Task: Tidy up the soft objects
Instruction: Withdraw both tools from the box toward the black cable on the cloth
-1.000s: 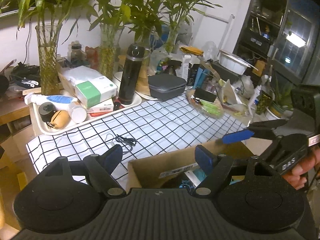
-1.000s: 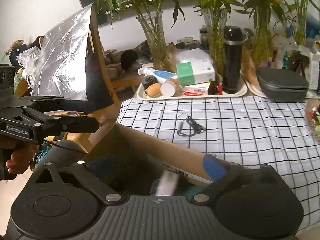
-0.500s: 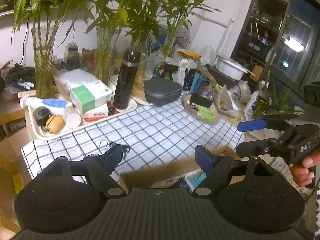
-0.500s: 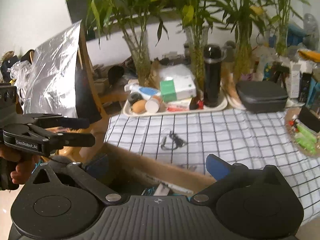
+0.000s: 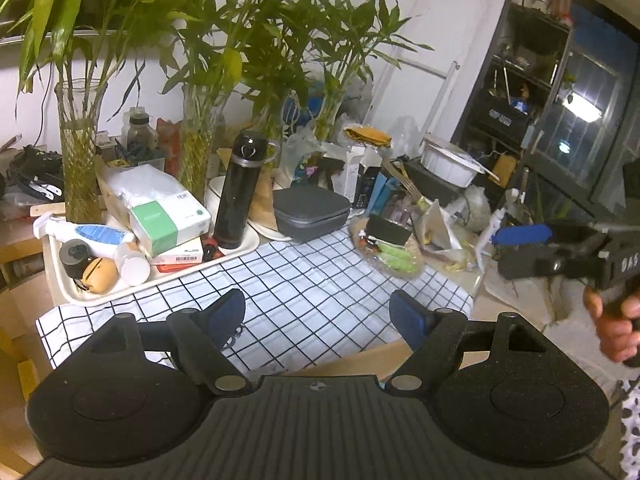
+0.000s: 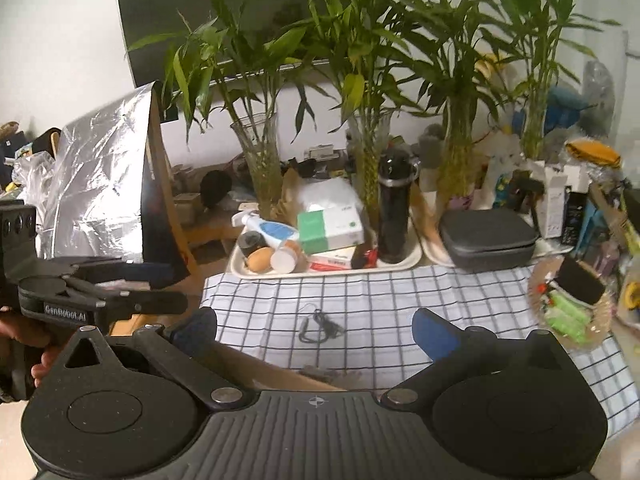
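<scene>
A: Nearest first?
B: Cardboard box (image 5: 360,354) right under both grippers, only a strip of rim showing. Inside hidden behind the black bodies, so no telling where the soft things lie.
A: Fingers?
B: Released on the left gripper (image 5: 318,314), wide apart, nothing between. Same on the right gripper (image 6: 314,330): parted and bare, above the cloth.
A: Room to move?
B: Plenty over the checked cloth (image 5: 312,280); just a thin black cable (image 6: 320,326) lying there, apart from the box. Crowded beyond: tray (image 5: 244,249) at the cloth's far edge, flask (image 5: 240,192) upright on it, grey case (image 5: 312,210) beside.
A: Anything readable?
B: "GenRobot.AI" along the left gripper's side, seen from the right wrist; "DAS" on the right one, cut off at the frame edge. Print on the green-and-white carton (image 5: 168,224) too small.
A: Farthest?
B: Glass vases (image 6: 260,172) of bamboo along the wall, foil board (image 6: 100,184) leaning at the left. Dark shelving (image 5: 520,92) at the right, contents unclear.
</scene>
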`<state>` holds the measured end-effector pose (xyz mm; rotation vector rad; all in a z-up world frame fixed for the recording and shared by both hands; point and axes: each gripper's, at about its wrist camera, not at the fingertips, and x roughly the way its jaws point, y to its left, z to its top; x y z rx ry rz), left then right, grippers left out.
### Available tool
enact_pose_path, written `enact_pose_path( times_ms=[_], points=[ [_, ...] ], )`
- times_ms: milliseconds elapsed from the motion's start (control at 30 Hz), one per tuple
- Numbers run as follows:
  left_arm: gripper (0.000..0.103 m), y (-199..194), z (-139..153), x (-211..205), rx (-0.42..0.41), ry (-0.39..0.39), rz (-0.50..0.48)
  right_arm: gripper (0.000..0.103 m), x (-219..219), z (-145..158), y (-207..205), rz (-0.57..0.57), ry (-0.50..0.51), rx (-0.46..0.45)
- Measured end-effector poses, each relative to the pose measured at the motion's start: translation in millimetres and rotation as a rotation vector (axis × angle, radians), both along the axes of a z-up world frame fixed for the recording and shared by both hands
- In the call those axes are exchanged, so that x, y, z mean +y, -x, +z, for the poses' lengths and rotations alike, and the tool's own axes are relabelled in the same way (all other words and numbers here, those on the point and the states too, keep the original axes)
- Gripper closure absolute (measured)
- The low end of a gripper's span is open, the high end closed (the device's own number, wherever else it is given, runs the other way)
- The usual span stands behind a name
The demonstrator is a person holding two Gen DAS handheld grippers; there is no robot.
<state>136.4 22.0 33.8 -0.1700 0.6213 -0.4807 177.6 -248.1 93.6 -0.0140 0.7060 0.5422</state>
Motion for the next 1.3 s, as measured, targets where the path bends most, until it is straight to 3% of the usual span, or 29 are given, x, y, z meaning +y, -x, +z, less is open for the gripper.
enact_pose_path(
  times_ms=[300, 633, 1000, 1300],
  points=[
    [0.024, -7, -4, 8, 0.012, -0.01, 0.03, 0.0, -15, 15, 6, 0.001, 0.059, -0.033],
    [0.024, -19, -11, 24, 0.032, -0.012, 0.068, 0.0, -53, 13, -6, -0.049, 0.006, -0.045],
    [0.024, -34, -20, 25, 0.011, -0.044, 0.024, 0.0, -90, -16, -34, -0.132, -0.016, 0.002],
    [0.024, -41, -40, 35, 0.018, -0.061, -0.001, 0.0, -82, -40, -56, -0.148, -0.035, 0.047]
  ],
)
